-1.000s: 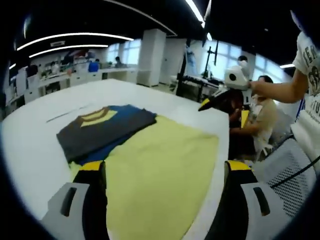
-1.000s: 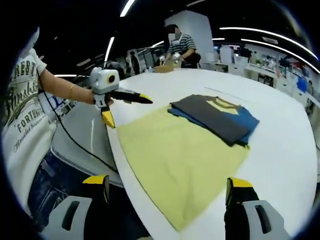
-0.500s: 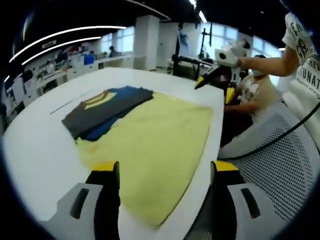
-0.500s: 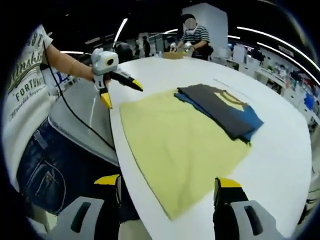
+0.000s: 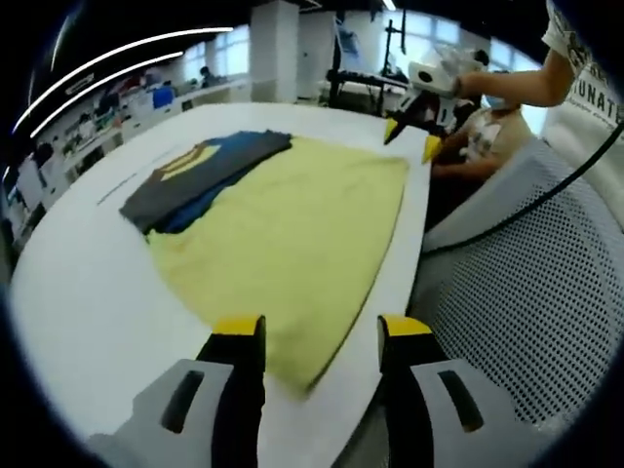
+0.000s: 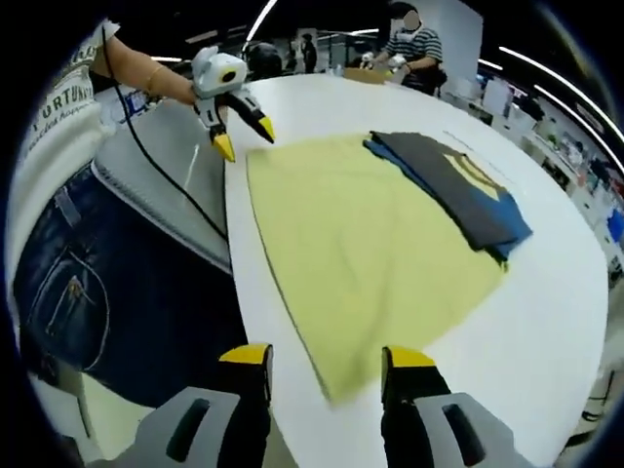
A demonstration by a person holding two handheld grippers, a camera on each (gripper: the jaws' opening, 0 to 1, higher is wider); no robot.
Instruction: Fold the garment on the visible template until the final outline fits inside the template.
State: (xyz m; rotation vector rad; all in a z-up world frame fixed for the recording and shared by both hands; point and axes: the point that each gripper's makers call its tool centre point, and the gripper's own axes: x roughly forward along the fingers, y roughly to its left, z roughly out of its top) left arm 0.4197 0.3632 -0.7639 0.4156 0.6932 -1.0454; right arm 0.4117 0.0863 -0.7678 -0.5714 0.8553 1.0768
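2 grippers, left gripper and right gripper, both jaws spread and empty, hover over near corners of the yellow garment lying flat on the white table. Pre-grasp step; next, pinch both corners and fold toward the dark folded shirt.

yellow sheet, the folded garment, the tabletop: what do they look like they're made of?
Yellow sheet: looks like thin matte cloth or felt, lying flat with soft edges; could be paper-like, hard to tell. Folded garment: knit fabric, probably cotton jersey, dull grey, blue and yellow panels stacked in soft layers. Table: hard, smooth white surface, likely laminate, with a faint sheen from the ceiling lights.
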